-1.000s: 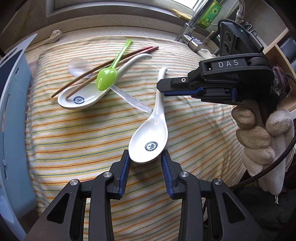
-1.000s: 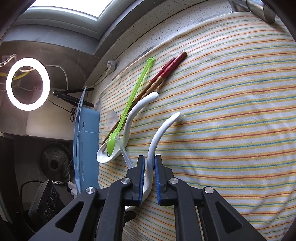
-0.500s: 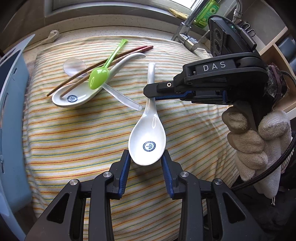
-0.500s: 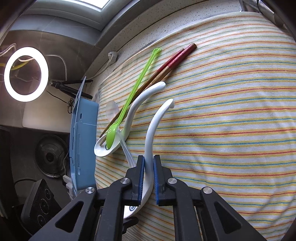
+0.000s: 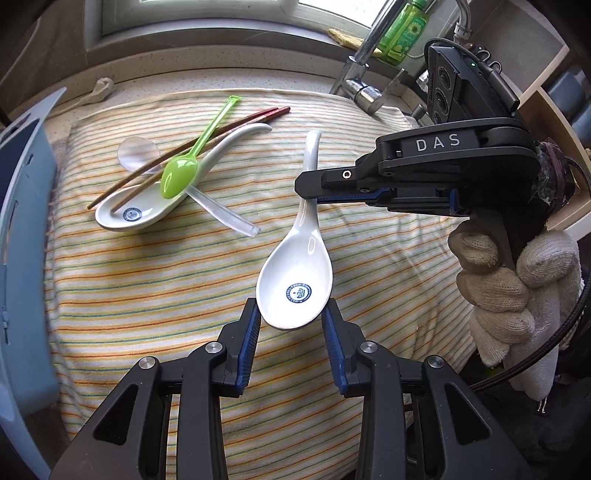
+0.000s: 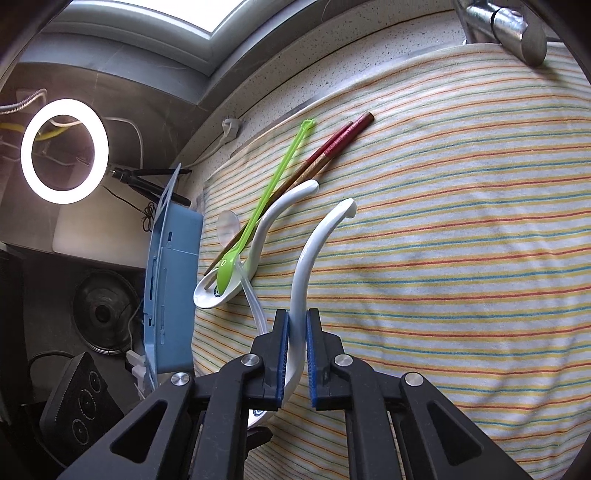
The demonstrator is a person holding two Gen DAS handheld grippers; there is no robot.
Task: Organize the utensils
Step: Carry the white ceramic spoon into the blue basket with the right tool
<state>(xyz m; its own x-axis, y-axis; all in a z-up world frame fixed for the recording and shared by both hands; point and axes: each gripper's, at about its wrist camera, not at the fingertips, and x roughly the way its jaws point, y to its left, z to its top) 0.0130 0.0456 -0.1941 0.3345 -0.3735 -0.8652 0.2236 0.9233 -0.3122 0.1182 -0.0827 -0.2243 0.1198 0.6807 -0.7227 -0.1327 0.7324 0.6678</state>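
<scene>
We see a window (image 5: 207, 14) above the speckled desk (image 6: 332, 74), a faucet (image 5: 364, 55), and a glowing ring light (image 6: 64, 151).

Glossy ceramic and plastic utensils on a soft striped cloth.

The near white soup spoon (image 5: 295, 280) is smooth, glazed ceramic with bright highlights, like the second white soup spoon (image 5: 147, 206) far left. The green spoon (image 5: 179, 177) is shiny, slightly translucent plastic; the clear spoon (image 5: 138, 151) under it looks like frosted plastic. The chopsticks (image 5: 184, 155) seem wooden, brown with lacquered red ends. The striped towel (image 5: 147, 295) is matt woven cloth, lightly fuzzy. The left gripper (image 5: 291, 332) and right gripper (image 6: 297, 354) are matt black plastic with ribbed blue pads (image 5: 249, 343) and metal rivets. The glove (image 5: 509, 288) is coarse knit. The faucet (image 5: 362, 59) is polished metal; the blue bin (image 5: 22, 258) at left is smooth plastic.
</scene>
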